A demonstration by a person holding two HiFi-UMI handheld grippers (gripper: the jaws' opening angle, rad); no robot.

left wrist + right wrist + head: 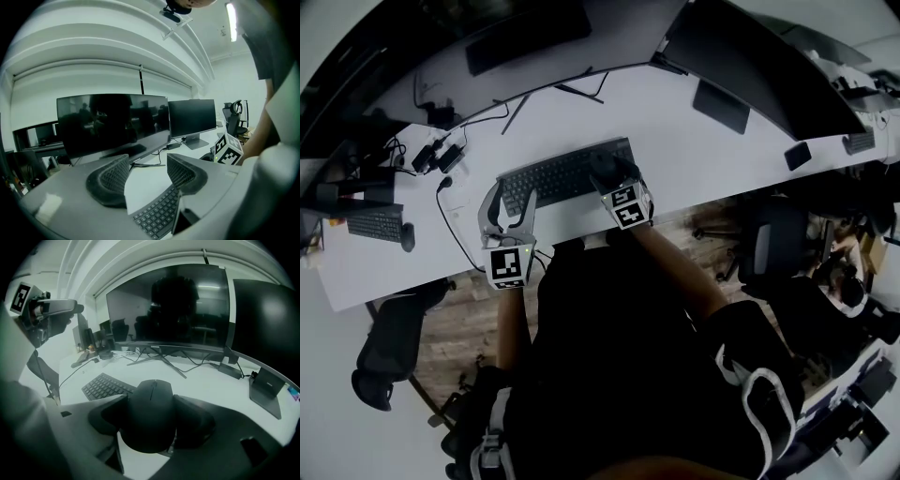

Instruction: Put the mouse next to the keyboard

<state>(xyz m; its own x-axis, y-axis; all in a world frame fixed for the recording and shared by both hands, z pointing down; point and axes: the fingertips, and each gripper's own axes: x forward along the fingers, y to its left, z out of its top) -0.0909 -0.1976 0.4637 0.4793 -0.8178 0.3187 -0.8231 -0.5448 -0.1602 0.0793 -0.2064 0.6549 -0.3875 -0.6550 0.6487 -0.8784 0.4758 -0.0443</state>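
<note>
A black mouse sits between the pads of my right gripper, which is shut on it. In the head view the mouse hangs over the right end of the black keyboard on the white desk. The keyboard's keys show below and left of the mouse. My left gripper stands open and empty at the keyboard's front left corner. In the left gripper view its jaws are spread, with the keyboard below them and the right gripper's marker cube at the right.
A wide curved monitor and a second screen stand behind the keyboard, with cables round the stand. A second keyboard and mouse lie far left. A dark tablet and a phone rest at the right. Office chairs stand beside the desk.
</note>
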